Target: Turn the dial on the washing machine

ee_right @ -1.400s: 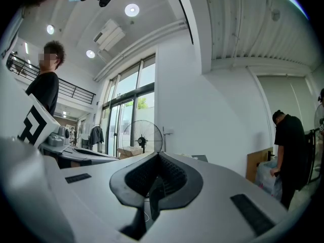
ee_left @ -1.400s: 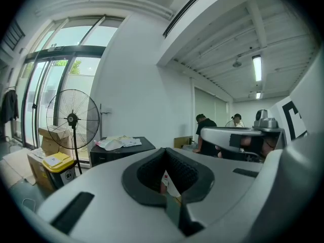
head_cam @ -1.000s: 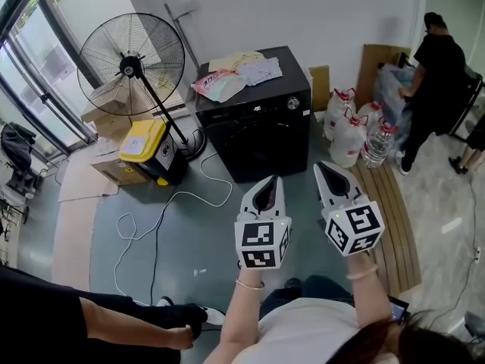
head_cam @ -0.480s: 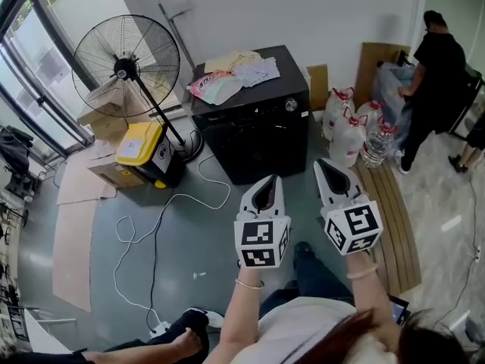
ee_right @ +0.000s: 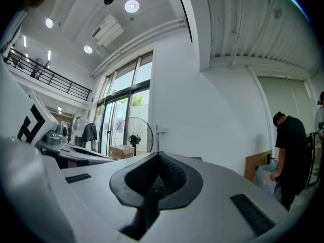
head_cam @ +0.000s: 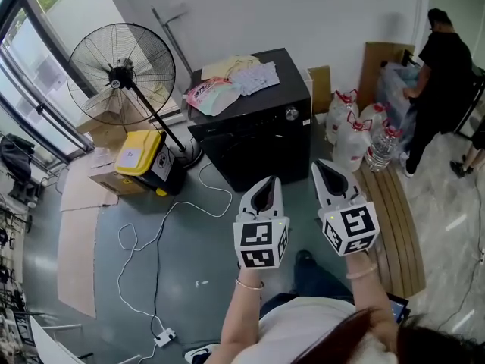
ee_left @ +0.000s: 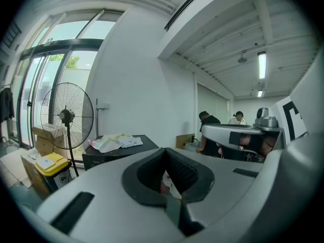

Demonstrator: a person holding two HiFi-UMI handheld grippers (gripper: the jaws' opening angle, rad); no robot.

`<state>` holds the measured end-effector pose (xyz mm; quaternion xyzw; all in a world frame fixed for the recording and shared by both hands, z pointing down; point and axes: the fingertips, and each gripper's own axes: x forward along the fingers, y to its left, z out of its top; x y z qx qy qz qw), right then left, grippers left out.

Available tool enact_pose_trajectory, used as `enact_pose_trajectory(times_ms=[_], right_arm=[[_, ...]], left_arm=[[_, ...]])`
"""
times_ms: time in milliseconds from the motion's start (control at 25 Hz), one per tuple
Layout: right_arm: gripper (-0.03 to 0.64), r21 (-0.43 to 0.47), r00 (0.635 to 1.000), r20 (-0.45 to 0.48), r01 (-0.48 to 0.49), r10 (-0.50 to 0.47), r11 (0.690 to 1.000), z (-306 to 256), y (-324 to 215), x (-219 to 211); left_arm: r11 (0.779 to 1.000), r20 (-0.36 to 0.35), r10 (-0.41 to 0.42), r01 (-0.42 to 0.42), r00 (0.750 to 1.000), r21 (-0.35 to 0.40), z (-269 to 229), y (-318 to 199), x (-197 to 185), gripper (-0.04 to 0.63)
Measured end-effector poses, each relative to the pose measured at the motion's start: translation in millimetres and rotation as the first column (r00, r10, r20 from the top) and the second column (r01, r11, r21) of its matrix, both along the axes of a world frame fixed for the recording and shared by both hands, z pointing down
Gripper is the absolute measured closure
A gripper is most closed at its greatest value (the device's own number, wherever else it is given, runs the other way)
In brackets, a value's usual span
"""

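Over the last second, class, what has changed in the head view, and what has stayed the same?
The bystander in black at lower left has left the frame. The washing machine sits lower in view, closer to the left hand-held gripper and right hand-held gripper; the wearer seems to have stepped toward it. Unchanged: both shut and empty, dial untouched, fan standing.

Washing machine (head_cam: 254, 146): black casing, smooth, slight sheen. Dial (head_cam: 292, 113): silvery, possibly metal, tiny in view. Cloth heap (head_cam: 227, 82) on top: soft, crumpled. Left gripper (head_cam: 267, 180): matt grey plastic; pads (ee_left: 183, 170) black, ribbed.
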<state>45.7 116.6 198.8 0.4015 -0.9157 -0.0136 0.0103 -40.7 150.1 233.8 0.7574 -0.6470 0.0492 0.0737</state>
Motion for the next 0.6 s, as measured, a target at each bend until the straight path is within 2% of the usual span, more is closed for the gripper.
enact_pose_trajectory(times_ms=[600], right_arm=[[0.589, -0.025, 1.000, -0.029, 0.010, -0.010, 1.000, 16.2, -117.9, -4.7]], left_arm=[[0.998, 0.008, -0.027, 0.027, 1.000, -0.050, 15.3, -115.0, -6.0, 0.578]])
